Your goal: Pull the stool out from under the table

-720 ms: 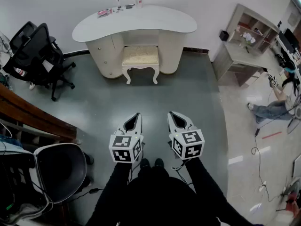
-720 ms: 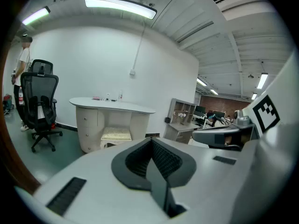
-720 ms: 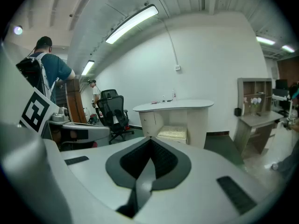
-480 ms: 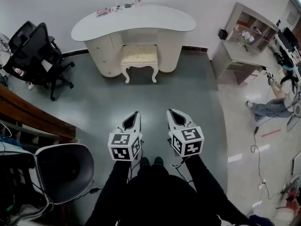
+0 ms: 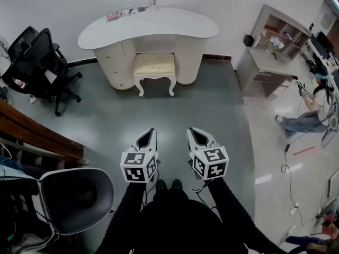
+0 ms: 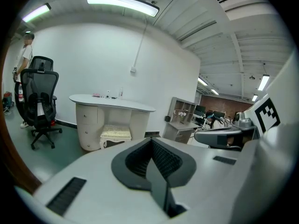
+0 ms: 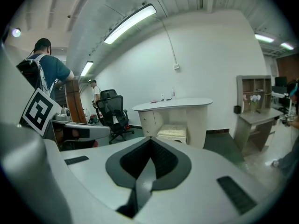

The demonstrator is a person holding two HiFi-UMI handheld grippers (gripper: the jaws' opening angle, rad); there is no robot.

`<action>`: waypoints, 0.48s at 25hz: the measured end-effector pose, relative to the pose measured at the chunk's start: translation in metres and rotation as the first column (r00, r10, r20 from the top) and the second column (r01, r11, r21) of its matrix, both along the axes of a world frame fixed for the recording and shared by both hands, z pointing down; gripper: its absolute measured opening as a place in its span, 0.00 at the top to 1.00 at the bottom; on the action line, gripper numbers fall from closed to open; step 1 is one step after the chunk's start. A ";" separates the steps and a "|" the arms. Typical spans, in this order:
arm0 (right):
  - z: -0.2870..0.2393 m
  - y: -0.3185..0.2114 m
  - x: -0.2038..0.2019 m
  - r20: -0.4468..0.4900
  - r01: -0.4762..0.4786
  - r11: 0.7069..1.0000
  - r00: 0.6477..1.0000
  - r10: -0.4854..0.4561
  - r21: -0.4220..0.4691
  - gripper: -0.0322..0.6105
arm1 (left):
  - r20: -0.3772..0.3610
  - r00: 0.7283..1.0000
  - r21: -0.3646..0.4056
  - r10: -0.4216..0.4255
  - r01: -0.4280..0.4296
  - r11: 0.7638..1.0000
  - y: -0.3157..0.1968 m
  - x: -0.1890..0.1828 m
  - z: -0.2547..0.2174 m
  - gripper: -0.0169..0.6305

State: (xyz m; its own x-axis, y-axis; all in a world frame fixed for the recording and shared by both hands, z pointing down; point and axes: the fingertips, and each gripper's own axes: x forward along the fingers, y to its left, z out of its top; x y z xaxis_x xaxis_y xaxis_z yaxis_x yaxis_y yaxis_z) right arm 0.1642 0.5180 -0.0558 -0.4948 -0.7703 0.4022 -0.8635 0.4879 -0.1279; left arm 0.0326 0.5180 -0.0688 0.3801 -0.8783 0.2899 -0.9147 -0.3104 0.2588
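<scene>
A cream stool (image 5: pixel 154 65) with a padded seat and curved legs stands tucked into the knee gap of a white curved dressing table (image 5: pixel 148 26) at the far wall. It also shows small in the left gripper view as the stool (image 6: pixel 115 133) and in the right gripper view as the stool (image 7: pixel 172 132). My left gripper (image 5: pixel 149 135) and right gripper (image 5: pixel 194 133) are held side by side low in the head view, well short of the stool. Both are shut with nothing between the jaws.
A black office chair (image 5: pixel 39 62) stands left of the table. A round grey chair (image 5: pixel 77 197) and a wooden rail (image 5: pixel 37 136) are at my near left. A low desk with shelves (image 5: pixel 273 54) and a seated person (image 5: pixel 312 110) are to the right. Small items lie on the tabletop.
The view has crept forward slightly; the table and stool sit a little higher and left in frame. Both grippers keep their pose and stay shut.
</scene>
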 end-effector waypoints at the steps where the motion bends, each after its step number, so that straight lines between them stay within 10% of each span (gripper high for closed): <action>1: 0.002 -0.002 0.001 0.002 -0.006 1.000 1.000 0.006 -0.006 0.95 | 0.002 1.000 0.000 -0.002 0.002 1.000 -0.003 -0.001 0.000 0.96; 12: 0.007 -0.033 0.035 -0.032 -0.056 0.998 0.998 0.056 -0.020 0.95 | 0.035 0.999 0.027 0.002 -0.003 1.000 -0.028 0.012 -0.008 0.96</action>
